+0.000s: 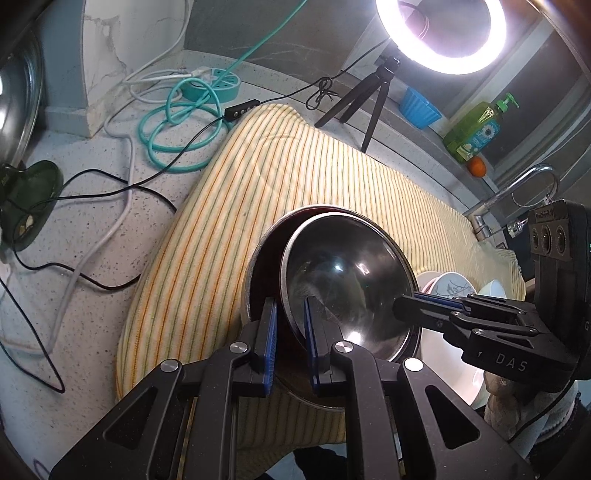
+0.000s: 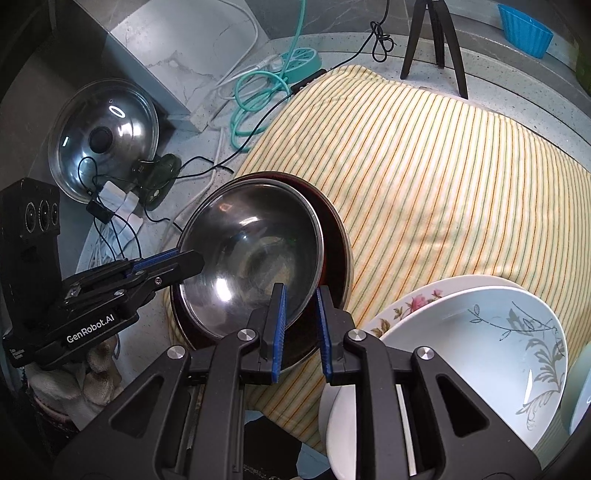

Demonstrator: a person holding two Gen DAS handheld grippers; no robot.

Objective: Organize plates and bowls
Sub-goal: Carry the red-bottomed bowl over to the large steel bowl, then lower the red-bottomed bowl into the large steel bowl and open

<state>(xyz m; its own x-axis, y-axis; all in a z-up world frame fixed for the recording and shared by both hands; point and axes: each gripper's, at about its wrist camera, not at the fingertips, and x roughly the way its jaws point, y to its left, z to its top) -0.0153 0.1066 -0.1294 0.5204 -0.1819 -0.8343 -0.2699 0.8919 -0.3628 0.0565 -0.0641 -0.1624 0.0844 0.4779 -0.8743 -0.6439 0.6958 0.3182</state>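
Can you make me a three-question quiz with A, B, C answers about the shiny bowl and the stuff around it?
1. Where does the steel bowl sit?
A. inside a bigger bowl
B. on the pot lid
C. in the sink

2. What colour is the small tub?
A. red
B. blue
C. yellow

3. How do the left gripper's fingers stand?
A. far apart over the cloth
B. astride the steel bowl's rim
C. shut on a plate

Answers: 1 A, a dark rim rings it. 2 B, it is blue. 3 B, one pad either side of the rim.
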